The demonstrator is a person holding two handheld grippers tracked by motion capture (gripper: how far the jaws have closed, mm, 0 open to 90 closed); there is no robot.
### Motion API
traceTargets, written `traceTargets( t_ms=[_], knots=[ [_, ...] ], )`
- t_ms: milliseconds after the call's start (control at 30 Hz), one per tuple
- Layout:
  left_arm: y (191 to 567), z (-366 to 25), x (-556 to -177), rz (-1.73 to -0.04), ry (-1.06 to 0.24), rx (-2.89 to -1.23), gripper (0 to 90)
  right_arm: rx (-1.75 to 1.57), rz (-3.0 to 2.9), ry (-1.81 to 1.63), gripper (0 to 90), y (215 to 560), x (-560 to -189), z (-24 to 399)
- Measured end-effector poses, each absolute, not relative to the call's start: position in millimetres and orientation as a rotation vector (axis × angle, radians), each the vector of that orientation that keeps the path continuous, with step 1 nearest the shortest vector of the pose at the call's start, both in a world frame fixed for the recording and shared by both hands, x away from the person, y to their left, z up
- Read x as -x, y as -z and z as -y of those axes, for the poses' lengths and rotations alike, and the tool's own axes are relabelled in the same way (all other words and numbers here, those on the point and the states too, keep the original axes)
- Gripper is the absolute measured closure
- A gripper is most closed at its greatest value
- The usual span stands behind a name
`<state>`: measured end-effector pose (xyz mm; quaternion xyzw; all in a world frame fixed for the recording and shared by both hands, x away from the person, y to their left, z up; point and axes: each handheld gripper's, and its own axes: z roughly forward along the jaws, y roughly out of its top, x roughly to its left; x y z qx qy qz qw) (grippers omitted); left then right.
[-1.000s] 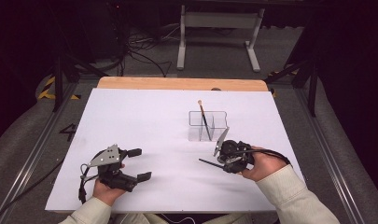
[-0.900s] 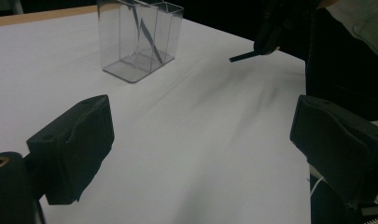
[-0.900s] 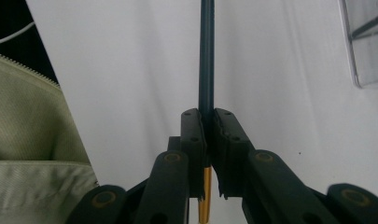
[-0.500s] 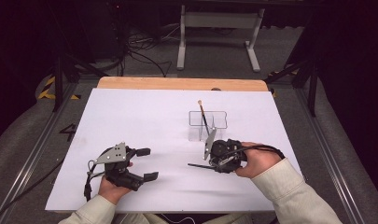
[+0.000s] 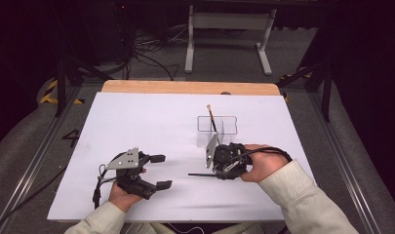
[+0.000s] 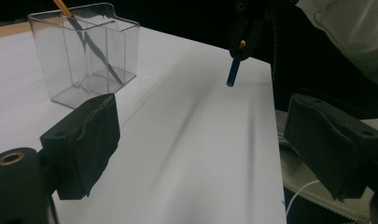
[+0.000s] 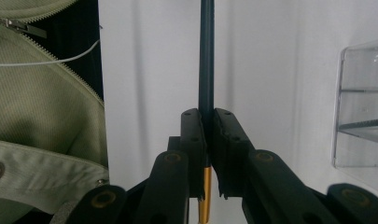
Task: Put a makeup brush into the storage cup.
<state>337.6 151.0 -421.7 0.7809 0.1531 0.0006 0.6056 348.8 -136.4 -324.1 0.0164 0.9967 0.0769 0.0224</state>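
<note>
At the left of the white desk (image 5: 151,122), the left hand-held gripper (image 5: 161,171) rests low near the front edge, its jaws spread wide with nothing between them, though they have just been closing a little. In the left gripper view the two black pads (image 6: 81,140) frame bare desk.

Toward the centre-right, the right hand-held gripper (image 5: 215,170) is clamped tight on a dark pencil (image 5: 201,174), held near its gold-coloured end; the right gripper view shows the shaft (image 7: 206,56) running straight out from between the closed jaws. In the high view the pencil's long axis lies roughly level, its free end pointing left toward the other hand.

Just beyond that hand-held gripper, farther from the person, stands a clear divided holder (image 5: 217,124), upright, with a second pencil (image 5: 211,117) already leaning in it, tip upward. The holder is close to the right hand and well apart from the left, so the right hand looks the one placed to deliver. As judged from here, the held pencil would have to be swung from level to near upright and carried away from the person to drop into the holder's open top.
</note>
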Motion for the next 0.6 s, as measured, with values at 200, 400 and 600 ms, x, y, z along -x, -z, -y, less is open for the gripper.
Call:
traceTargets(
  t_ms=[200,400,600],
  knots=[
    [419.9,-148.5,-337.5,-0.334,0.006,-1.800,11.8,-0.004,-3.095,-0.240,83.2,321.4,-347.1,125.9],
    [419.1,-145.1,-338.5,-0.297,0.016,-1.803,15.4,0.031,-3.102,-0.232,83.3,321.1,-347.5,117.3],
    [418.5,-140.8,-338.0,-0.271,0.037,-1.807,21.0,0.049,-3.107,-0.234,83.3,320.3,-347.3,111.5]
  ],
)
